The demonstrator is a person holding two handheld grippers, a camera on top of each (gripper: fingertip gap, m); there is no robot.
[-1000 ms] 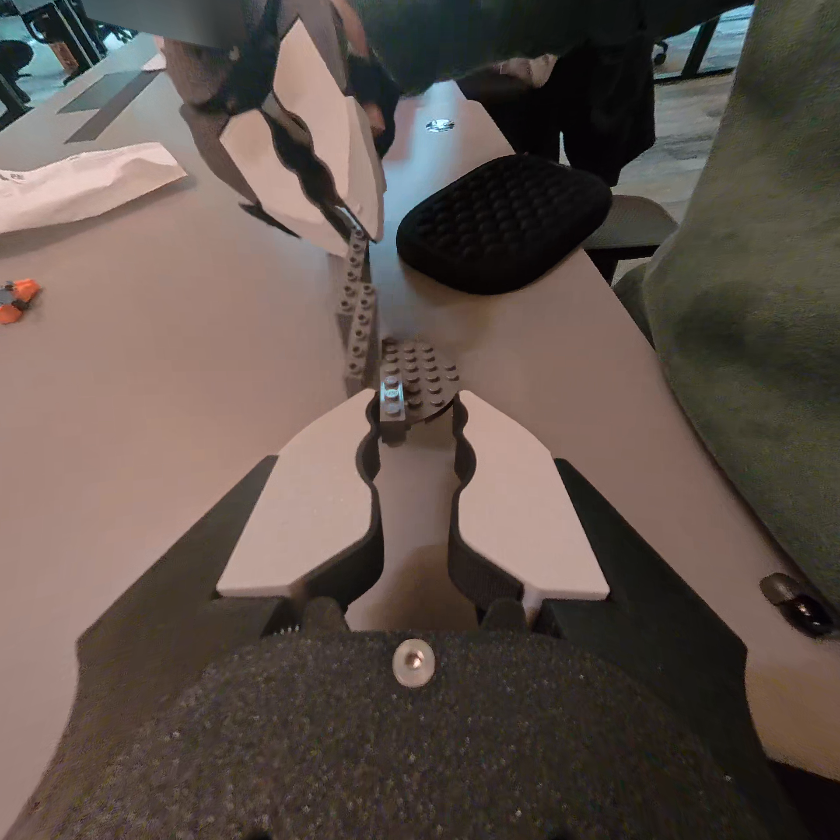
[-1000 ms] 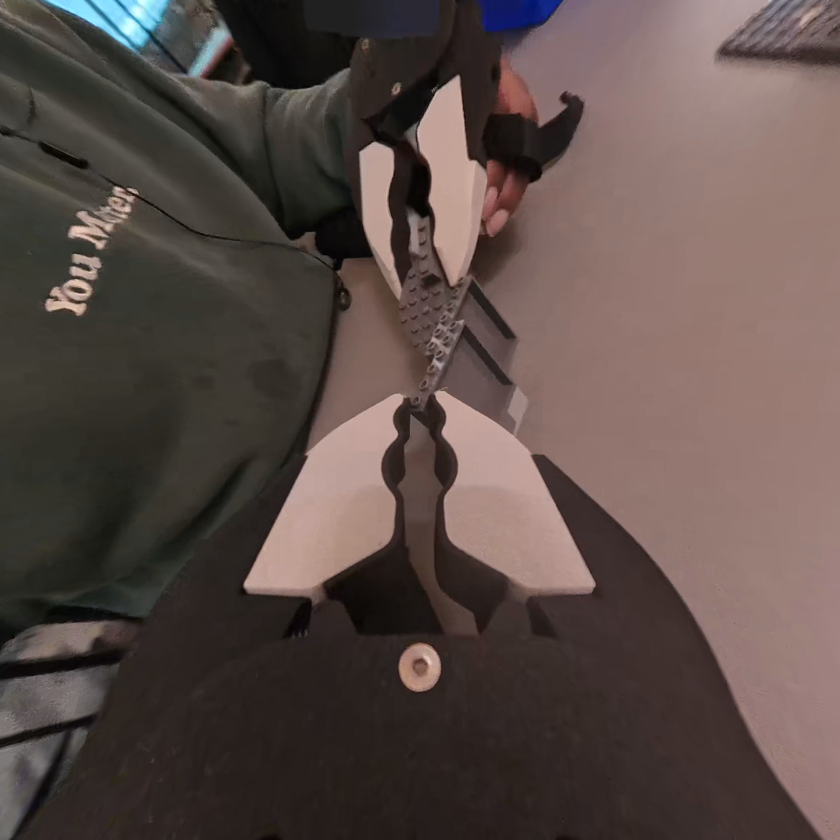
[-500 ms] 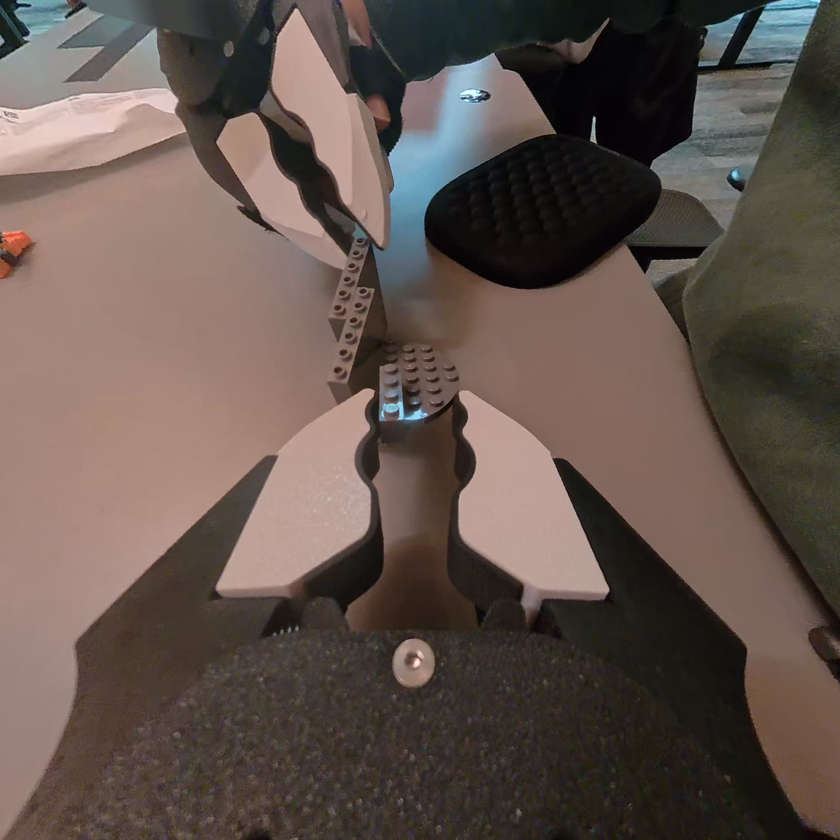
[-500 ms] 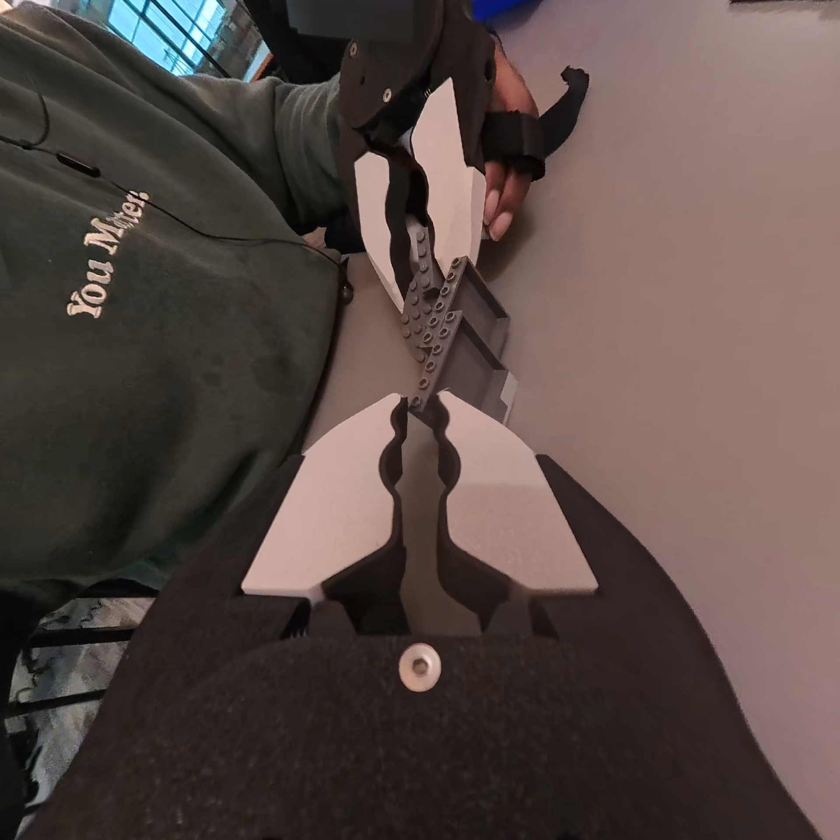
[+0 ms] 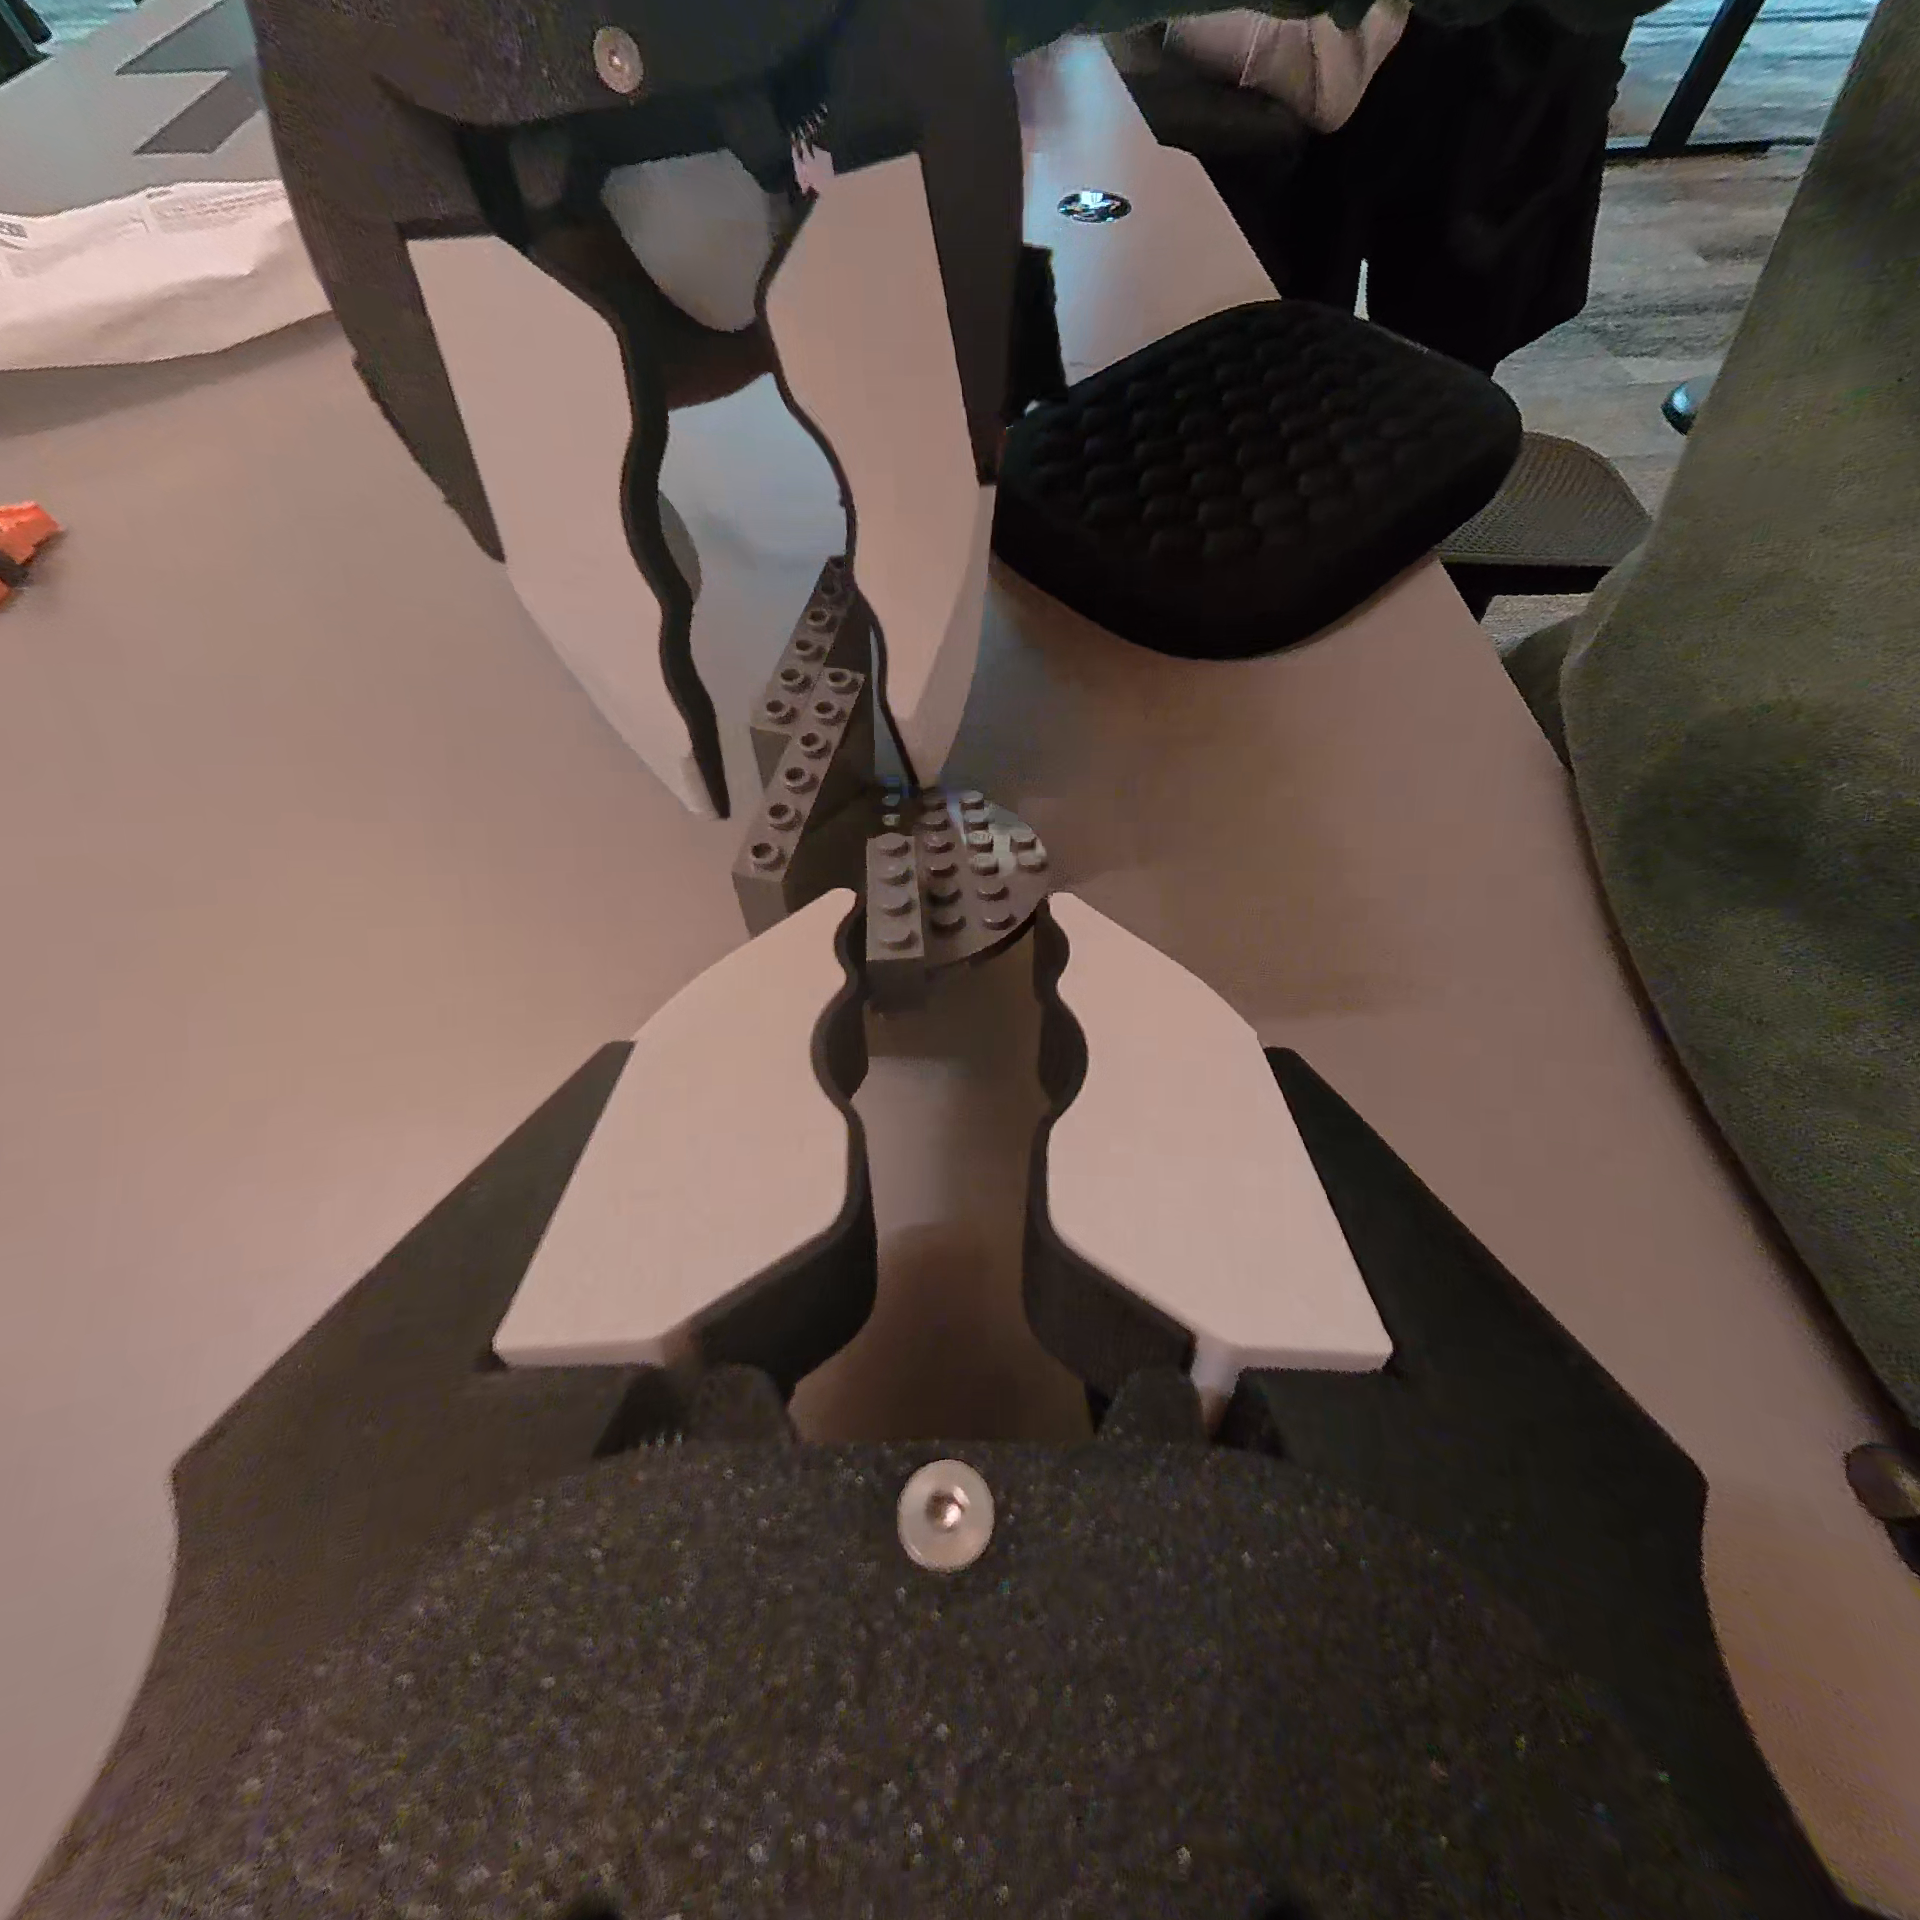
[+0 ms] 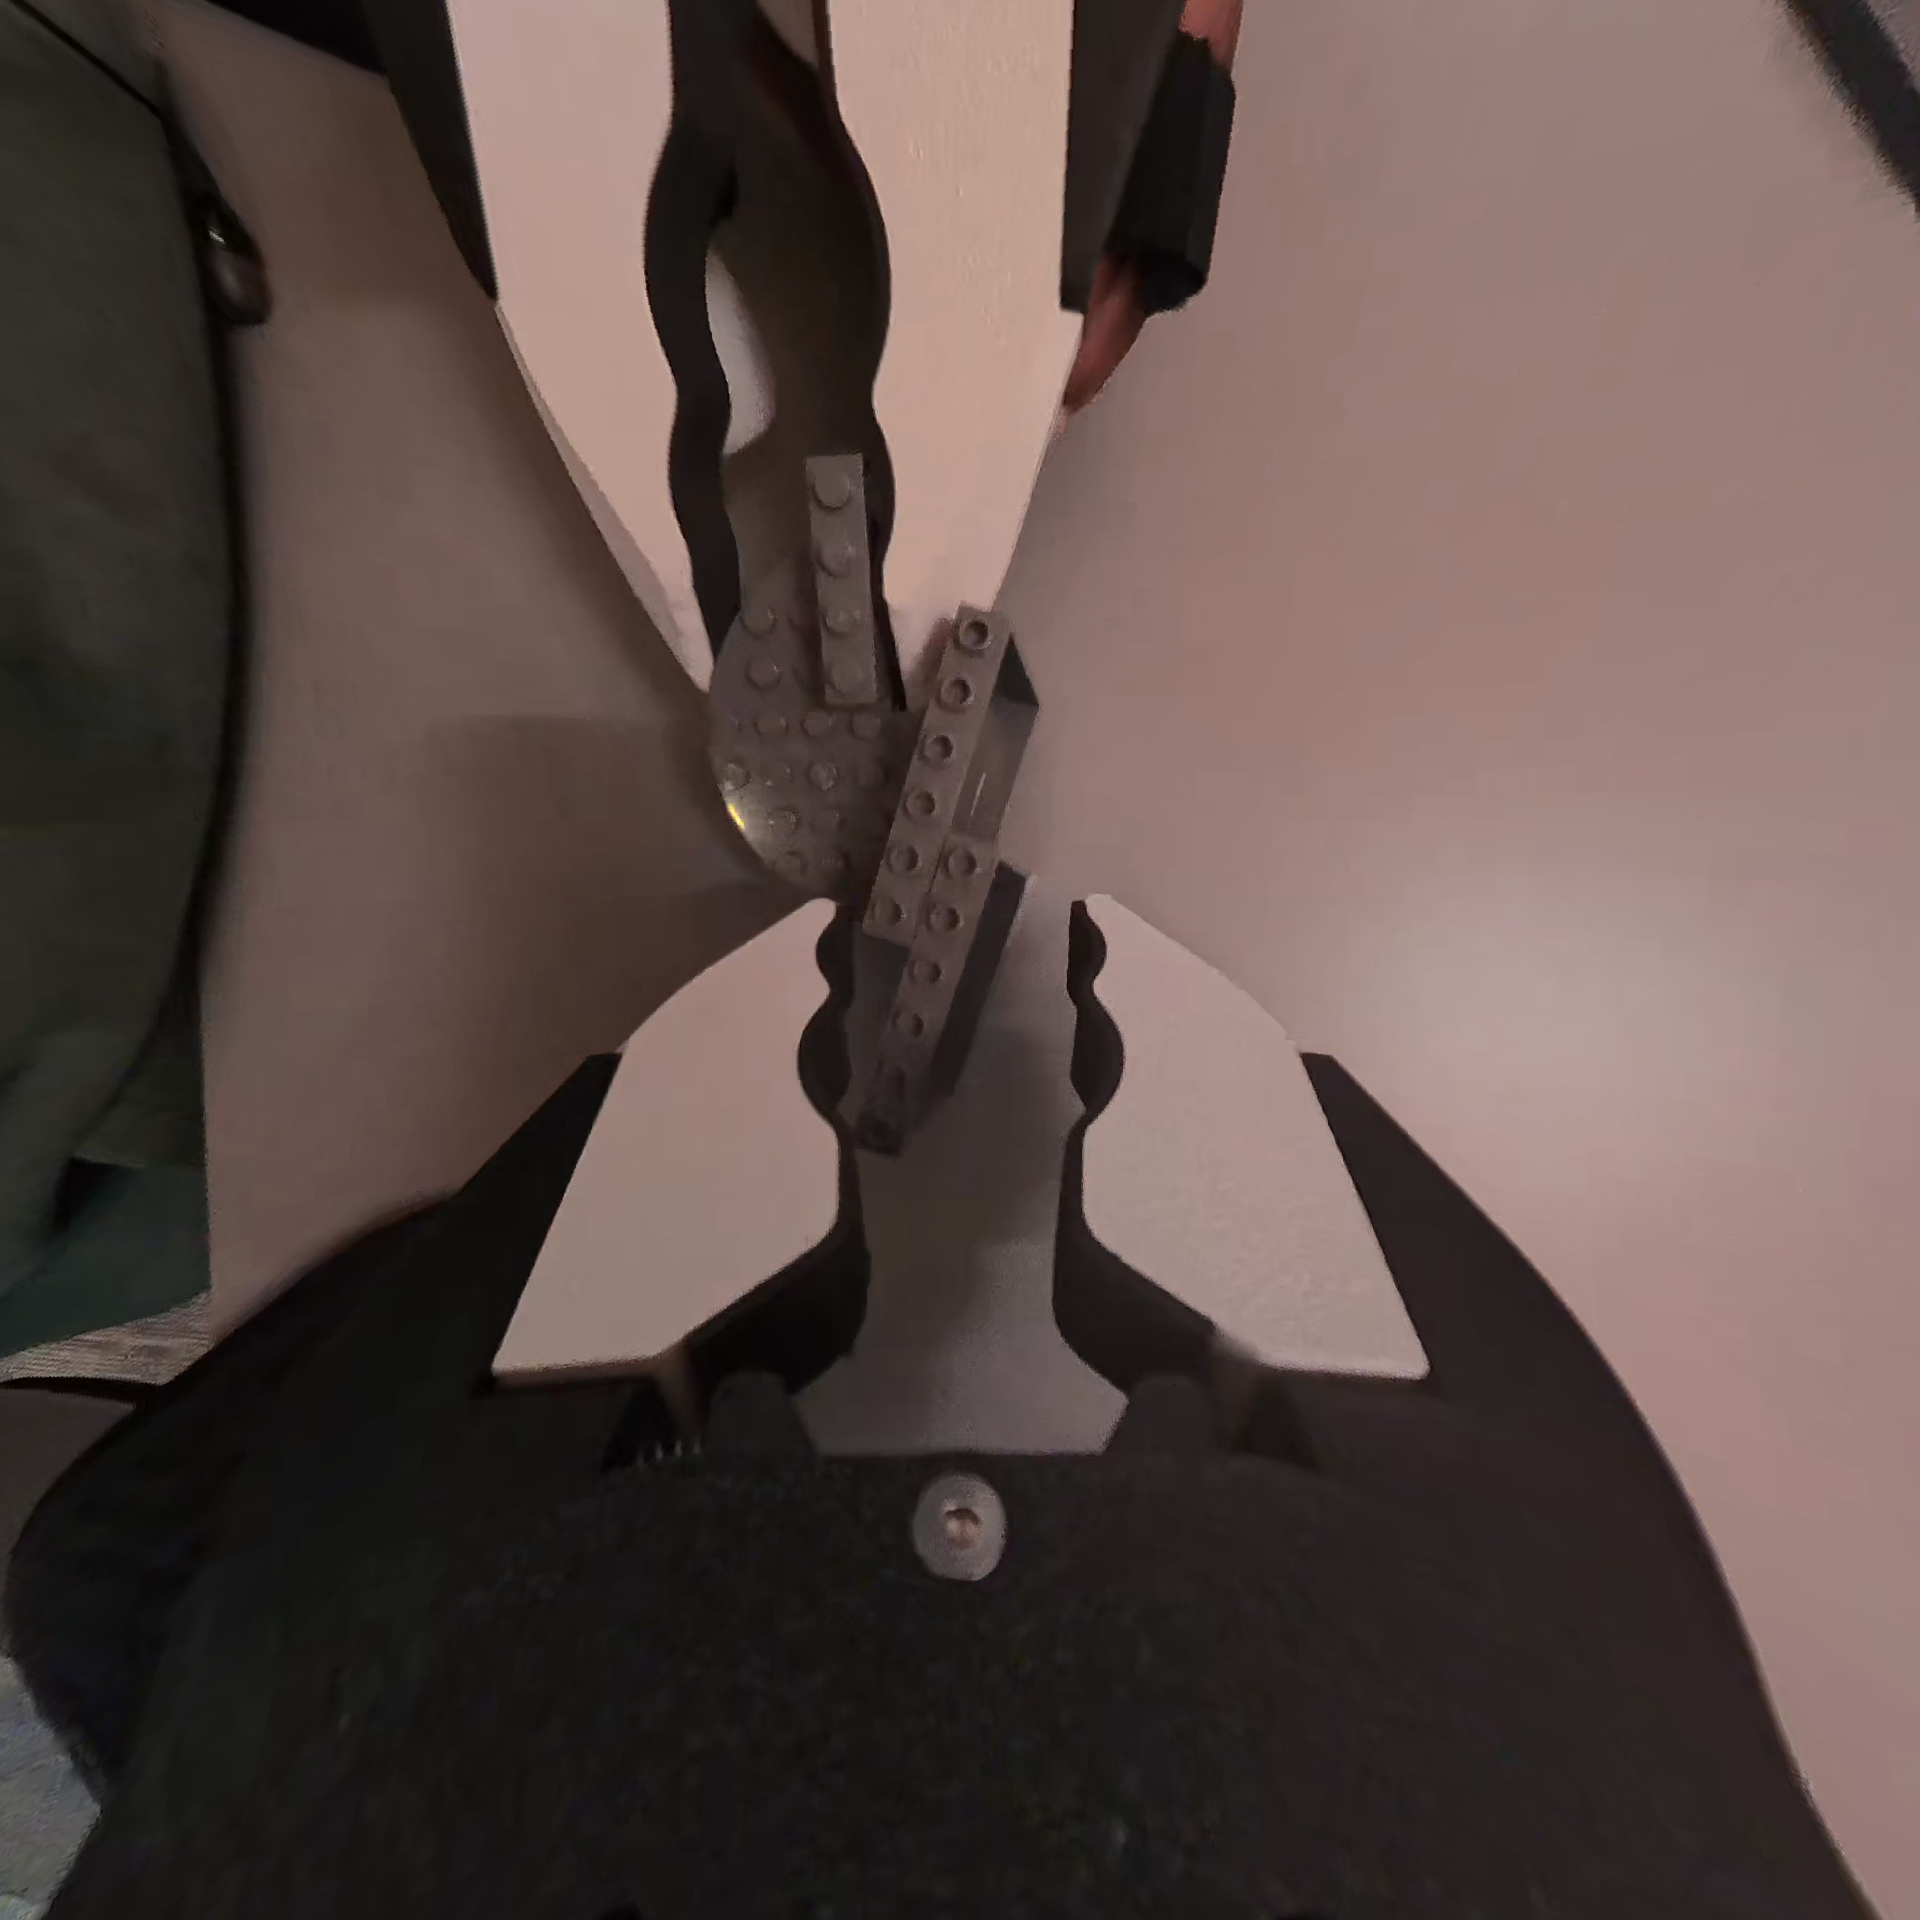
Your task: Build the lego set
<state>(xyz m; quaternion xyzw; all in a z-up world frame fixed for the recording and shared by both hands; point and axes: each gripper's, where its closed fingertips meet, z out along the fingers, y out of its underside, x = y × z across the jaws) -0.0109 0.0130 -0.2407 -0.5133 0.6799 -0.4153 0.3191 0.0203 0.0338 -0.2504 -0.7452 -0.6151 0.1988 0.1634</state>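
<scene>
Both grippers meet over the table [image 5: 312,935]: left gripper [image 5: 945,914] pinches the round plate [image 5: 966,873]; right gripper [image 6: 951,914] gapes around the stepped brick piece [image 6: 935,831]; one black pad [image 5: 1247,499] lies beyond.

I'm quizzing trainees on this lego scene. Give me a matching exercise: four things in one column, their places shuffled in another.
1 round grey plate
2 long grey stepped piece
3 orange piece
4 black dimpled pad

A far left, left wrist view
B between the fingers of the open right gripper
C at the tips of the left gripper
D just right of the right gripper

Pairs: 1-C, 2-B, 3-A, 4-D
</scene>
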